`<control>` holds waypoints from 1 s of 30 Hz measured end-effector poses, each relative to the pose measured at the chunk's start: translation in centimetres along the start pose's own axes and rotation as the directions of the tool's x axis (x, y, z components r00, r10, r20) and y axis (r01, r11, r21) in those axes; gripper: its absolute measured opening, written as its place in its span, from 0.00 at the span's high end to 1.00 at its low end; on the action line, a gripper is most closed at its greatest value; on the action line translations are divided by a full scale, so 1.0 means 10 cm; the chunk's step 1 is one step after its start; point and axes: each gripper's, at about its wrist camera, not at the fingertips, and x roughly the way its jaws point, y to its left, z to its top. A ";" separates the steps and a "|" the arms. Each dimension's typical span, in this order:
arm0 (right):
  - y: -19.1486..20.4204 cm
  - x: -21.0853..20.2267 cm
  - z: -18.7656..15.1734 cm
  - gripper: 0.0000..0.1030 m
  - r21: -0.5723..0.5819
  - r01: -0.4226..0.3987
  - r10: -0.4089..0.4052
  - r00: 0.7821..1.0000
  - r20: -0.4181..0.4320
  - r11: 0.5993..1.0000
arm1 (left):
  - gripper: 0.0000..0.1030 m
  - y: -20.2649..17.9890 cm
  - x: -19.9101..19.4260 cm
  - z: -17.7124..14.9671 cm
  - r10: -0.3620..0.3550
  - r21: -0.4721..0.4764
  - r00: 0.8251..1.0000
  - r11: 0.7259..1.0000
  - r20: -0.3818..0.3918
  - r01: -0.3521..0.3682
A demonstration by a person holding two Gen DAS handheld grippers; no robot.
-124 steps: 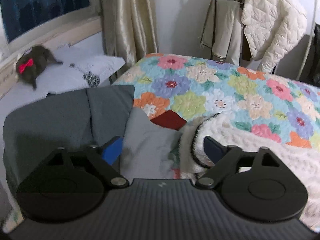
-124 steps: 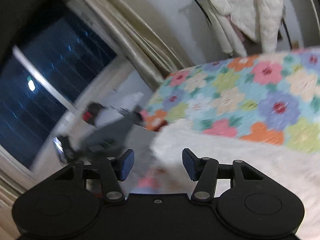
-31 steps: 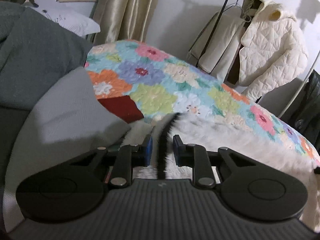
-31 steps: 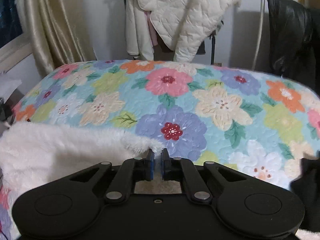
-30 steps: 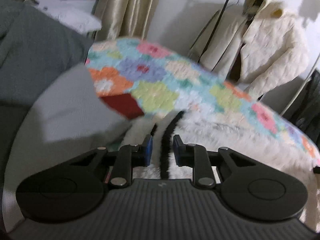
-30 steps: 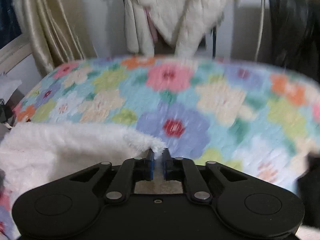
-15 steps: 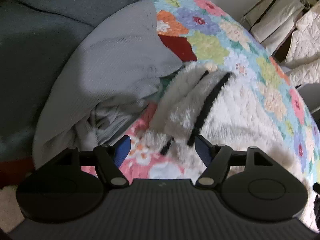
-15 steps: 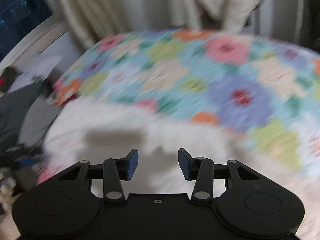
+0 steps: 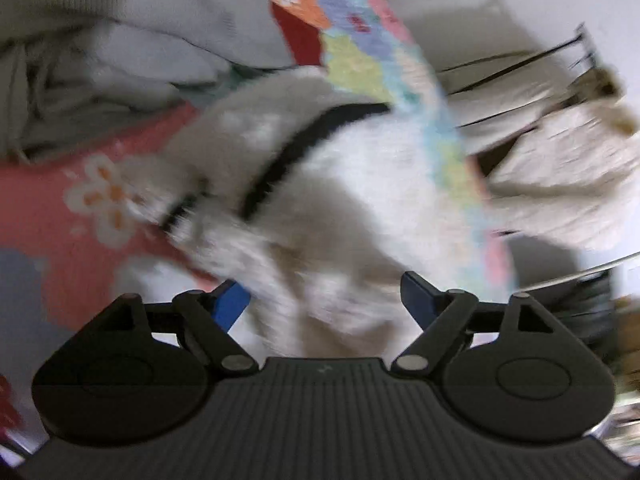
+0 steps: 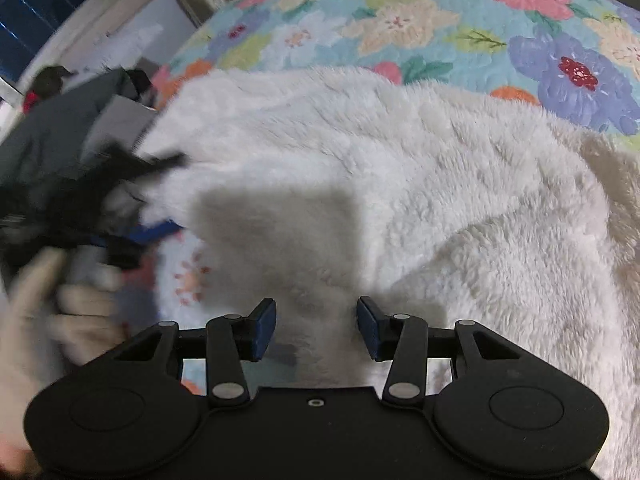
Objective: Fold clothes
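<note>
Though blurred, fleece garment (image 10: 400, 184) spread leftward

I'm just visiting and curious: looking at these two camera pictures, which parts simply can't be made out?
- Left wrist view: motion blur smears the white fluffy garment, its black trim and the grey clothes.
- Right wrist view: the left gripper and the hand holding it are blurred.
- Right wrist view: the right gripper body hides the garment's near edge.

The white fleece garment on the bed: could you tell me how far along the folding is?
Early. The white fleece garment lies spread on the floral quilt, rumpled at its right edge. Nothing is in hand: the left gripper and right gripper are both open above it. Folding remains.
</note>
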 end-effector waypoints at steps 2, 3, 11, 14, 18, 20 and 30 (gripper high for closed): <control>-0.01 -0.08 0.00 0.51 0.004 -0.013 0.013 1.000 0.007 1.000 | 0.20 -0.01 0.11 -0.02 0.052 0.062 0.998 0.997 0.046 -0.054; -0.03 -0.13 -0.01 0.51 0.006 -0.011 0.011 1.000 0.010 1.000 | 0.21 -0.01 0.14 -0.02 0.044 0.077 0.997 0.996 0.070 -0.049; -0.50 -1.14 0.05 0.51 0.086 0.016 -0.031 0.984 0.175 0.996 | 0.78 -0.83 -0.21 -0.26 -0.194 0.430 0.963 0.897 0.187 0.097; -0.90 -1.74 0.00 0.49 0.187 -0.037 -0.026 0.945 0.326 0.982 | 0.78 -1.33 -0.46 -0.45 -0.328 0.537 0.930 0.821 0.165 0.194; -1.52 -2.30 -0.22 0.40 0.376 -0.107 -0.090 0.878 0.469 0.921 | 0.78 -2.01 -0.79 -0.87 -0.511 0.685 0.858 0.641 0.044 0.346; -1.77 -2.46 -0.36 0.40 0.461 -0.089 -0.157 0.870 0.468 0.883 | 0.78 -2.31 -0.92 -1.24 -0.577 0.741 0.814 0.515 -0.071 0.430; -2.50 -2.83 -1.20 0.40 0.736 0.029 -0.379 0.870 0.314 0.677 | 0.79 -2.84 -0.10 -3.21 -0.345 0.560 0.708 0.441 -0.616 0.702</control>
